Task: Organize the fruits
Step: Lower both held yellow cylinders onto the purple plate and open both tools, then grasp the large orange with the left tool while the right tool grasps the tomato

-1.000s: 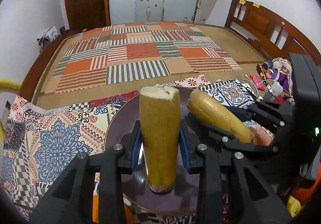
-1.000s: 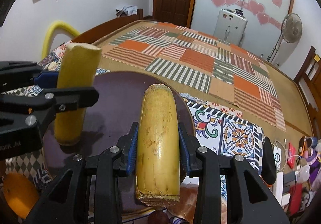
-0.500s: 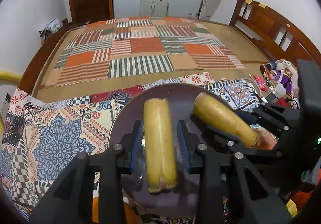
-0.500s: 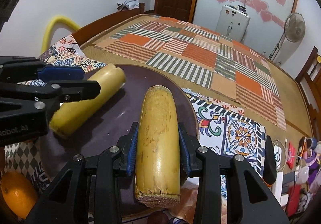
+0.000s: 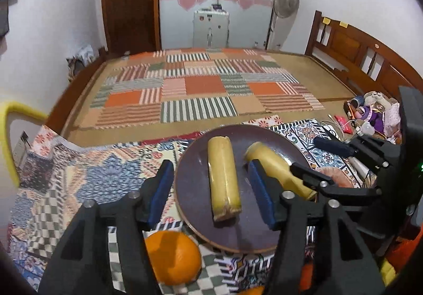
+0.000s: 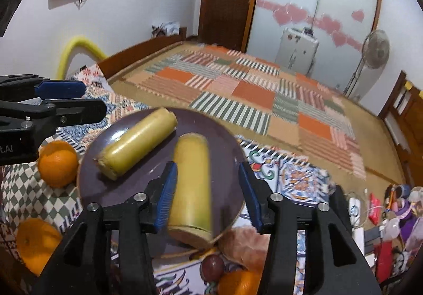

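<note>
Two yellow banana pieces lie on a dark purple plate. My left gripper is open and raised above the left piece, which also shows in the right wrist view. My right gripper is open around the right piece, its jaws apart from it; that piece shows in the left wrist view. An orange lies beside the plate's near left rim. More oranges lie nearby.
The plate sits on a patterned cloth over a bed with a striped patchwork mat. A small dark red fruit and a pinkish fruit lie by the plate's near edge. Clutter and toys are at the right.
Both grippers opened and let go of their banana pieces, which now lie flat on the plate. Both grippers pulled back and up.
</note>
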### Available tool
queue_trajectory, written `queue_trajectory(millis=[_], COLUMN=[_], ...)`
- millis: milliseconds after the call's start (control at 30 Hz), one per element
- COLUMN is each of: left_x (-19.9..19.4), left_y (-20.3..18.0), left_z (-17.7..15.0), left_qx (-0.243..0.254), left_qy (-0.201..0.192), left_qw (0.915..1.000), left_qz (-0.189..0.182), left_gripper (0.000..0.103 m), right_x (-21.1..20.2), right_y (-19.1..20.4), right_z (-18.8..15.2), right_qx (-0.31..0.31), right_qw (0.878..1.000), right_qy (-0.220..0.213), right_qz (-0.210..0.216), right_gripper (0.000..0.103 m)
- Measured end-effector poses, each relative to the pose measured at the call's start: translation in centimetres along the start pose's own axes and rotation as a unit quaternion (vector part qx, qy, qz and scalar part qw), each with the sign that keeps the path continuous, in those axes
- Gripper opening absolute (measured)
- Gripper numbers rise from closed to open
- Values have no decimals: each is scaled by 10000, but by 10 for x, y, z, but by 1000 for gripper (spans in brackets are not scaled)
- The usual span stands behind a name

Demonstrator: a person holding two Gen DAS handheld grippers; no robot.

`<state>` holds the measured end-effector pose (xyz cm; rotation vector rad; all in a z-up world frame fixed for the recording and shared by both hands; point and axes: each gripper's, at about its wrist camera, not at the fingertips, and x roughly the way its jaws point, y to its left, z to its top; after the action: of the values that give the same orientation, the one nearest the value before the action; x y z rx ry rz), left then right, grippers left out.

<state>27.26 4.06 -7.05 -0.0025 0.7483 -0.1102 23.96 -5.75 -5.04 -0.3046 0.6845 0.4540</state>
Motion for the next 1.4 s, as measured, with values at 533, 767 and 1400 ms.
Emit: queue_trajectory(millis=[533, 767, 1400], left_x=[-99, -108, -88], left_y=[0, 16, 7], left_z=[-52, -82, -131], left_qx=[244, 131, 115], left_qy=[-573, -438, 130], left_qw=[9980, 9989, 9998], left_qz=[104, 142, -121], left_gripper=[72, 72, 73], right_x=[-76, -79, -39], right_y=[27, 48, 59], right_z=[-24, -59, -98], right_qx=[258, 399, 495], right_qw=[9972, 9978, 9974], right_qy=[-706, -533, 142], right_qz=[-6, 56, 496], right_gripper=[64, 66, 47])
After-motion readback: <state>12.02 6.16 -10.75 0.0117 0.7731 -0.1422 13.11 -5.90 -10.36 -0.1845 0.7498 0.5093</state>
